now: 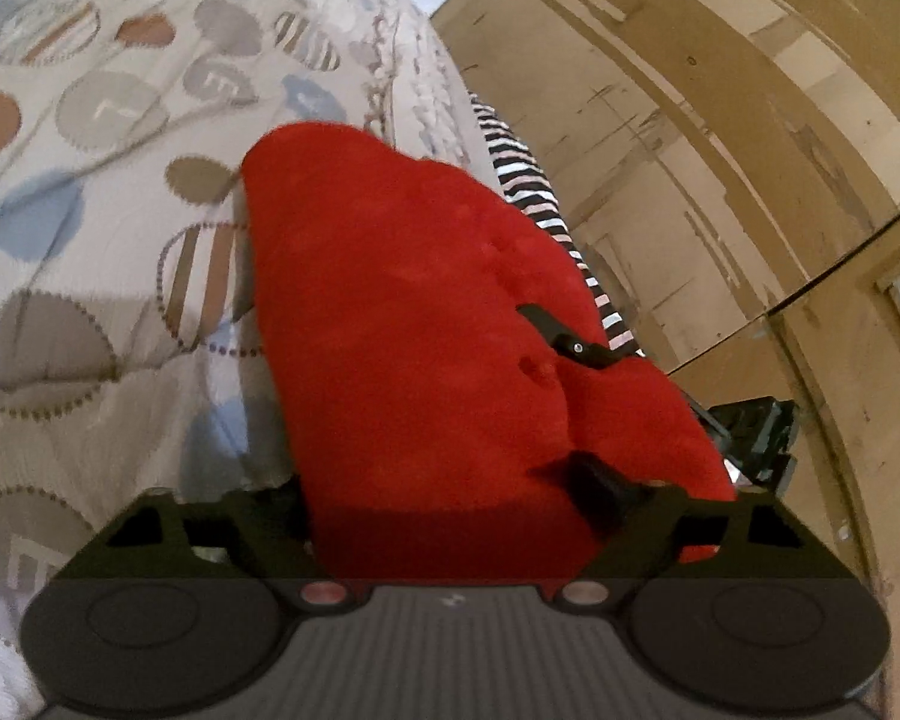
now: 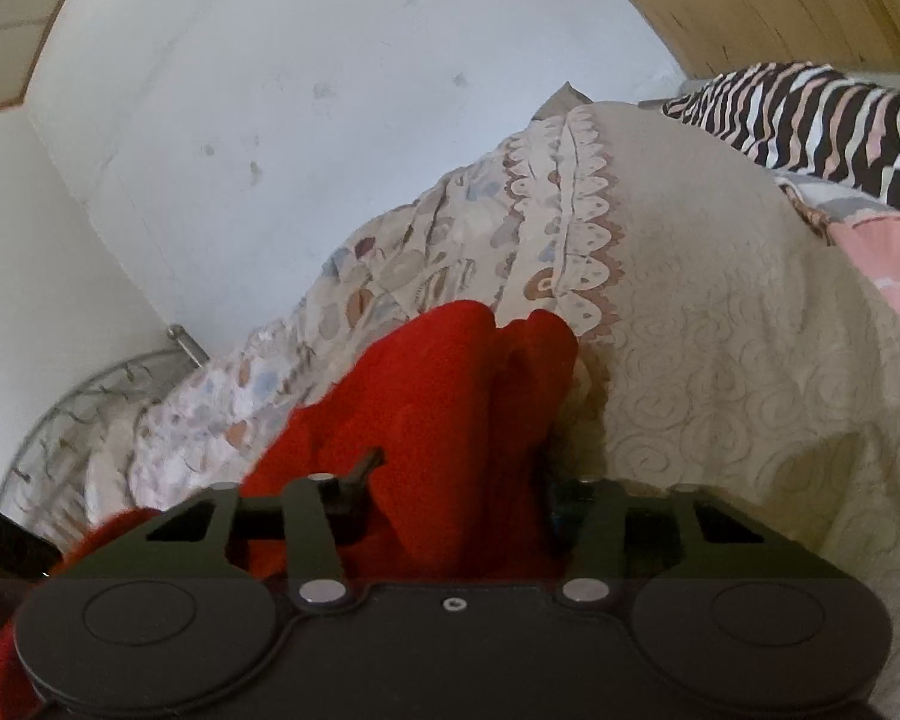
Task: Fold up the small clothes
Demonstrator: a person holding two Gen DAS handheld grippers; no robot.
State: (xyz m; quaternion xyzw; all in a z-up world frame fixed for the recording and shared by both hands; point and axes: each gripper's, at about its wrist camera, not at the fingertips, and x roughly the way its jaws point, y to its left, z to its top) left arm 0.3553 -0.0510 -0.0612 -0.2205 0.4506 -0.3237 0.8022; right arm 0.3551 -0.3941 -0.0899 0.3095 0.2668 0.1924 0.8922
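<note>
A red fleece garment point(image 1: 402, 300) lies bunched on the patterned bedspread point(image 1: 90, 180). It fills the gap between the jaws of my left gripper point(image 1: 450, 480), whose fingertips are buried in the cloth; the right-hand finger dents a fold. One finger of the other gripper point(image 1: 570, 342) pokes out over the red cloth's right side. In the right wrist view the red garment point(image 2: 438, 372) is squeezed into a ridge between the two fingers of my right gripper point(image 2: 456, 468), which is shut on it.
A black, white and pink striped garment point(image 2: 810, 120) lies at the bed's far edge beside a pink cloth point(image 2: 888, 264). A wooden wardrobe point(image 1: 720, 150) stands close by the bed. A white wall point(image 2: 270, 120) and a wire basket point(image 2: 78, 420) are beyond.
</note>
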